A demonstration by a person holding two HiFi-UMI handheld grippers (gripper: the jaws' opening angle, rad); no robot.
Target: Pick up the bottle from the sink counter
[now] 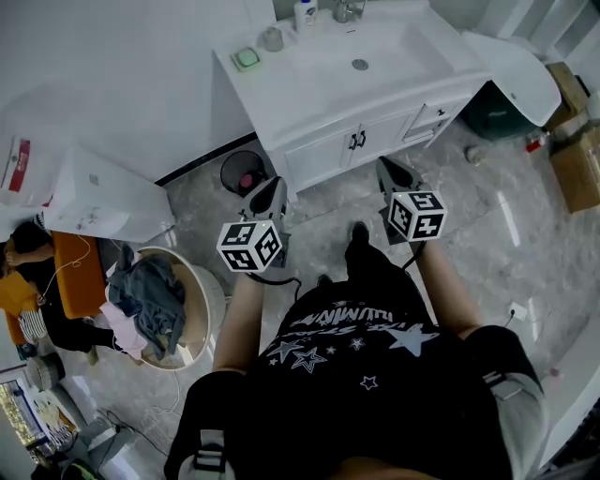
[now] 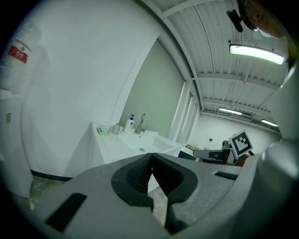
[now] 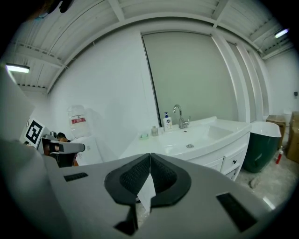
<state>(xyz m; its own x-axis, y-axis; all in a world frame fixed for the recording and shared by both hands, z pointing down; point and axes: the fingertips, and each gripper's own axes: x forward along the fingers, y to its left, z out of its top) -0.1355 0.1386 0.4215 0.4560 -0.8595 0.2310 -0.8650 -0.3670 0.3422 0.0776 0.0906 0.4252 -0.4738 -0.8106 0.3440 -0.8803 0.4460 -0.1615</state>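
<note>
A white pump bottle (image 1: 305, 14) with a blue label stands at the back of the white sink counter (image 1: 272, 94), left of the faucet (image 1: 349, 9). The bottle (image 2: 130, 124) shows far ahead in the left gripper view, and the bottle (image 3: 167, 122) likewise in the right gripper view. My left gripper (image 1: 269, 192) and right gripper (image 1: 394, 173) hover over the floor in front of the cabinet, well short of the counter. Both point toward the sink. The left gripper (image 2: 151, 156) and the right gripper (image 3: 150, 156) are shut with nothing between their pads.
A small jar (image 1: 272, 38) and a green soap dish (image 1: 247, 58) sit left of the bottle. A dark waste bin (image 1: 242, 173) stands beside the cabinet. A laundry basket (image 1: 202, 291) with clothes is at left. A green tub (image 3: 261, 144) and boxes (image 1: 572, 159) are at right.
</note>
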